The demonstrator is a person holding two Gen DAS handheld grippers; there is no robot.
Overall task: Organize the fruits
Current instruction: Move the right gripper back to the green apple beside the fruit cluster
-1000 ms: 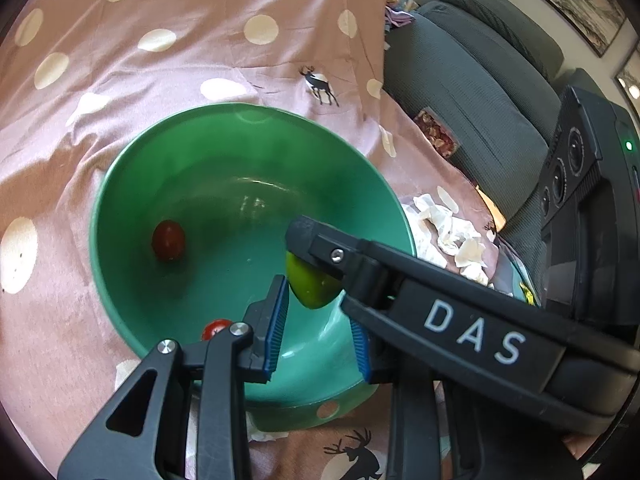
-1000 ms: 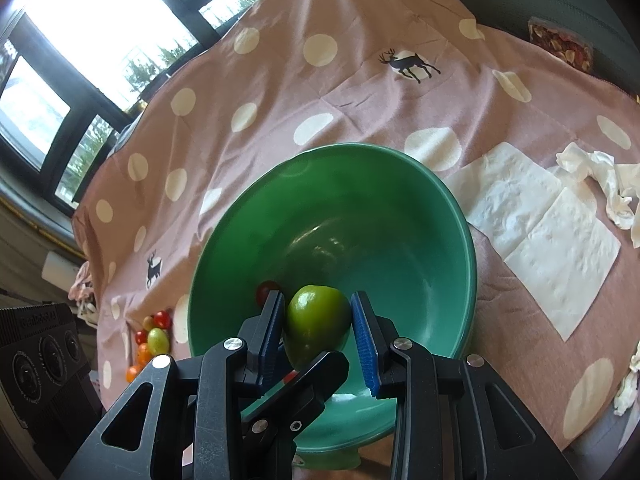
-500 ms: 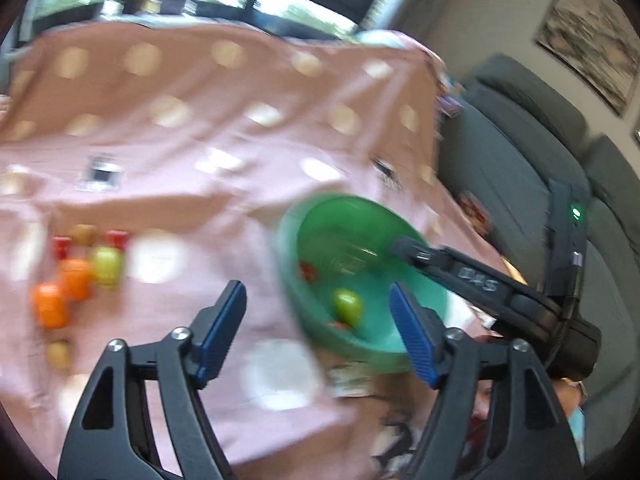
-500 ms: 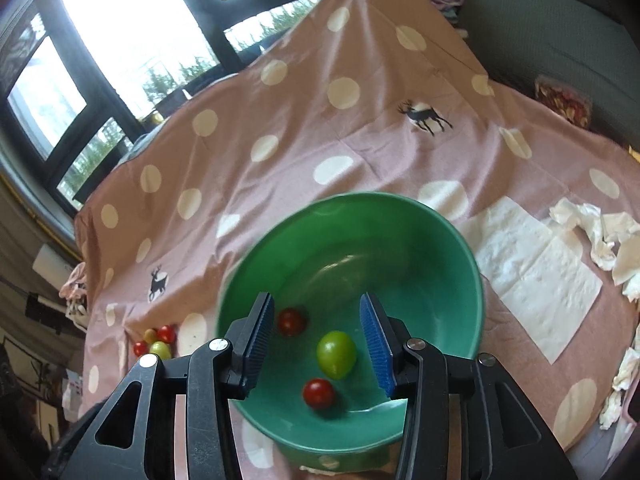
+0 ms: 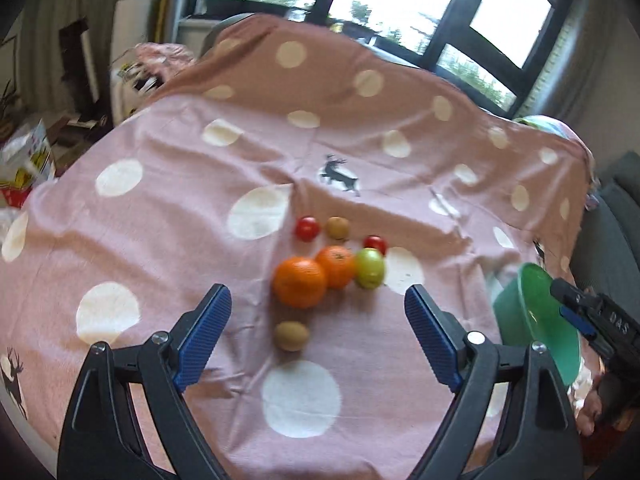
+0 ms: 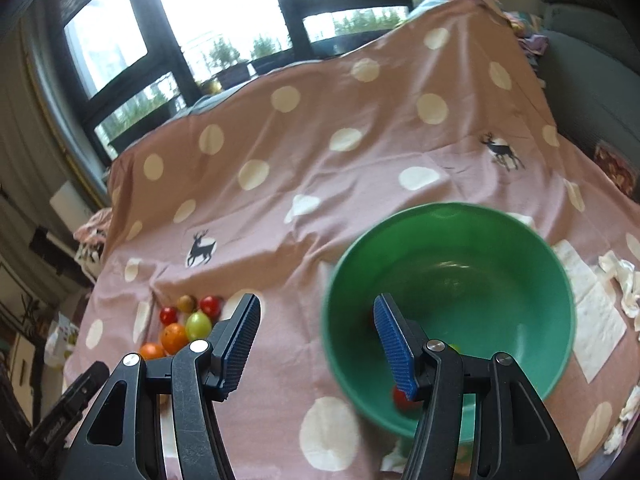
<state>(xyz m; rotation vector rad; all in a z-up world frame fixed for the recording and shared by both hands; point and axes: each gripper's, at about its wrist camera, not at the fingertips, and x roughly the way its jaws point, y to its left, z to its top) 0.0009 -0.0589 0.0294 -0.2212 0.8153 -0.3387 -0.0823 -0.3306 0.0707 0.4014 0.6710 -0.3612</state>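
The left gripper is hanging wide open and empty over a pink dotted cloth, its jaws having just been spreading, with nothing between them. The loose fruit is lying just ahead of it: a kiwi nearest, roughly centred between the blue pads, its long axis running across the jaw line; beyond it two oranges touching each other, a green fruit against the farther orange, then two red tomatoes and a small brown fruit.

The right gripper is standing about half open, also empty, its jaws having just been parting, over the near rim of the green bowl. Inside the bowl a red tomato and a sliver of green fruit are showing past the right finger.

The left hand looks the nearer to the pile, so the kiwi seems its likely next pick; the bowl is lying well off to its right. "DAS" is readable on the right gripper's body in the left view.
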